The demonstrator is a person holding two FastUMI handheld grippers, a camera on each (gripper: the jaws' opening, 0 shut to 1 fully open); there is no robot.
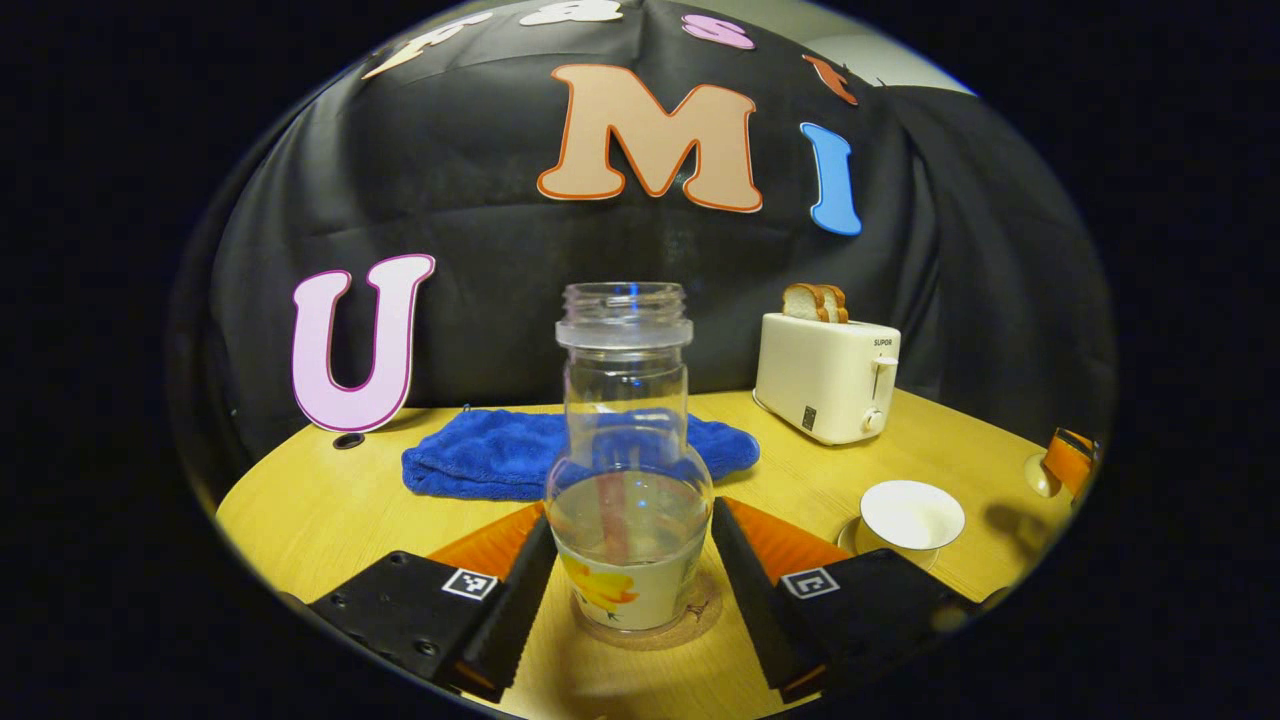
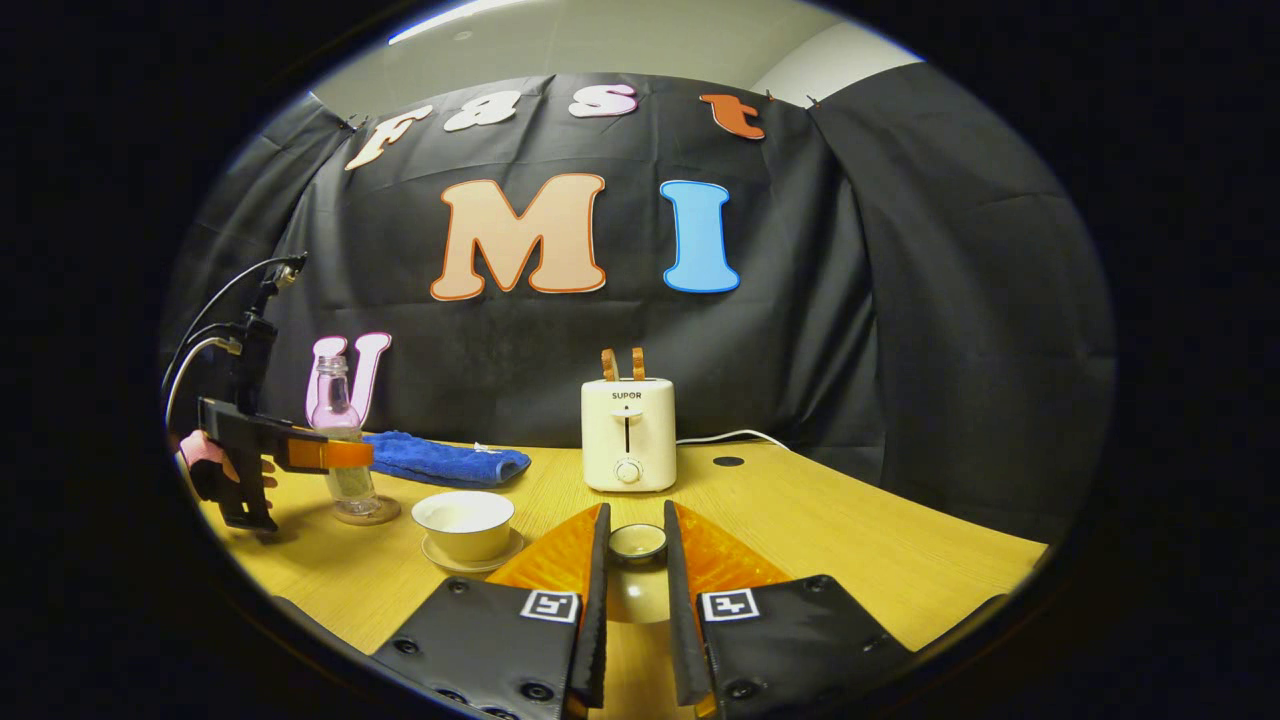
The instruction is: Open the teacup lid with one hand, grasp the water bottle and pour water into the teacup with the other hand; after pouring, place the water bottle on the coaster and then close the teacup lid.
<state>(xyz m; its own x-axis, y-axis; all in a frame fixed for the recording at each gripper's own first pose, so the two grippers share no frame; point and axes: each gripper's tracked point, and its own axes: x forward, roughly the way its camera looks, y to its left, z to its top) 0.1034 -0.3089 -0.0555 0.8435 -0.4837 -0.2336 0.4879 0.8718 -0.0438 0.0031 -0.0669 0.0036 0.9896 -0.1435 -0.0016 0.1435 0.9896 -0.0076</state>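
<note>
A clear water bottle [image 1: 628,400] with no cap and a little water in its base stands upright on a round coaster [image 1: 700,618]. My left gripper [image 1: 630,515] has a finger against each side of the bottle's bulb, with no gap showing. In the right gripper view the same bottle [image 2: 335,400] stands at the far left with the left gripper [image 2: 345,455] around it. The white teacup [image 1: 912,512] [image 2: 465,520] sits uncovered on its saucer [image 2: 478,560]. My right gripper [image 2: 634,506] is shut on the small white teacup lid [image 2: 637,543], held above the table to the right of the cup.
A cream toaster [image 1: 828,378] [image 2: 628,435] with bread slices stands at the back of the wooden table [image 2: 850,540]. A folded blue towel [image 1: 480,455] [image 2: 450,462] lies behind the bottle. A hand [image 2: 205,462] holds the left gripper.
</note>
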